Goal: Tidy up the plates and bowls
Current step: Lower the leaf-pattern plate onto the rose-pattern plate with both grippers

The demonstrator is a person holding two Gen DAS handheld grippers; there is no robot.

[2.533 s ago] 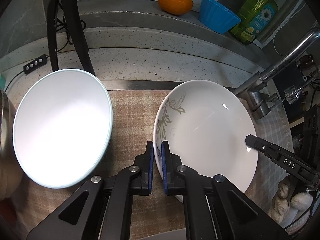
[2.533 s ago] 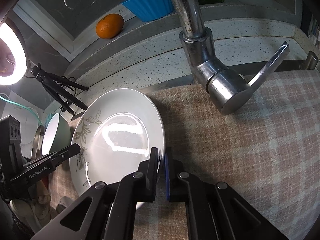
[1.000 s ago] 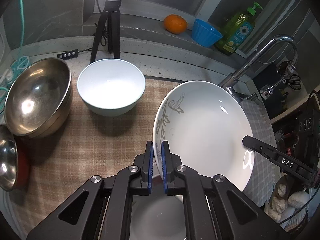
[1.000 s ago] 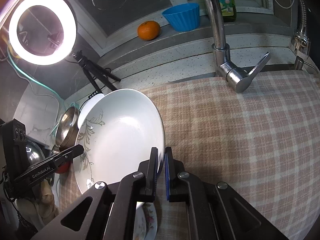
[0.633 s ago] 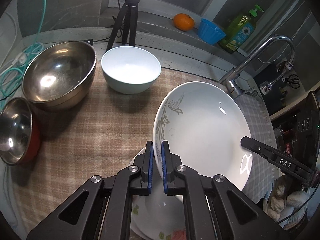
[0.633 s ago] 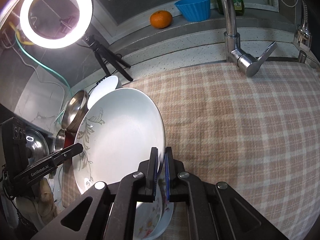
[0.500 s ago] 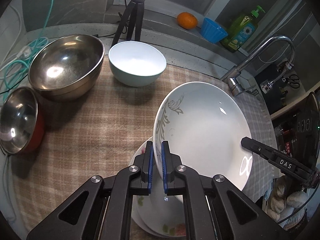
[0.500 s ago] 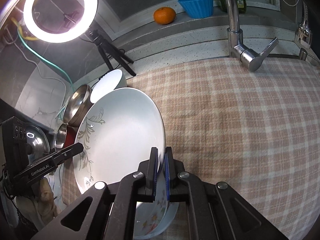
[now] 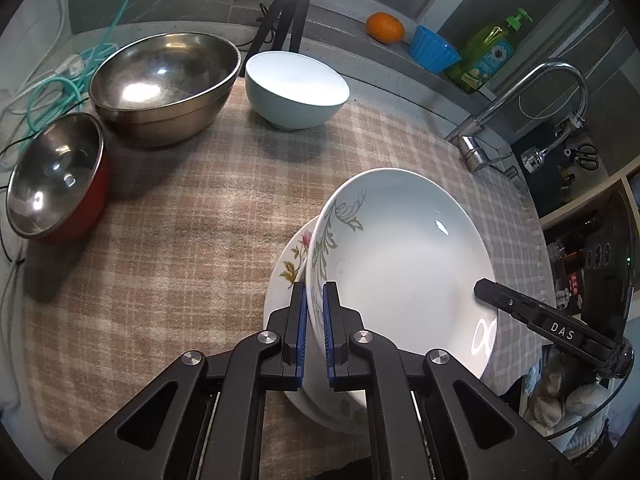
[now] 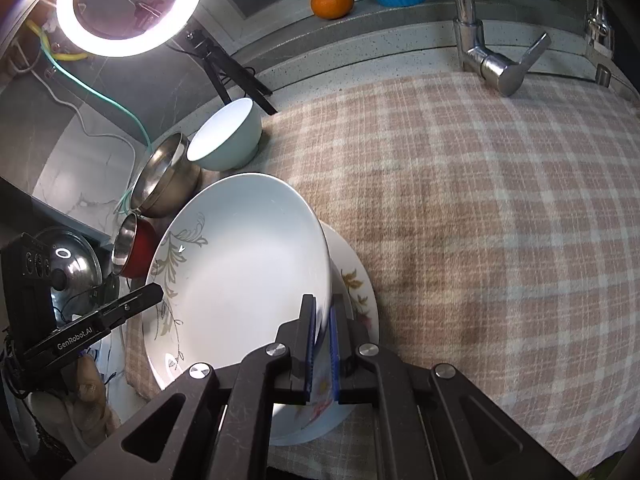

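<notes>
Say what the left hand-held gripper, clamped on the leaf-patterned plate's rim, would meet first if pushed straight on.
Probably the floral plate lying just beneath the left hand-held gripper and its leaf-patterned plate; depth is unclear.

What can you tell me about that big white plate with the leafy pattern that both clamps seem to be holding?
The leaf-patterned plate is a deep, glossy white dish, ceramic by its look, with a grey-green leafy sprig along one side of its rim. It is tilted and held at opposite rim edges: the left gripper is shut on the sprig side, the right gripper on the plain side. It sits right over a flowered plate lying on the checked cloth; whether they touch is unclear.
</notes>
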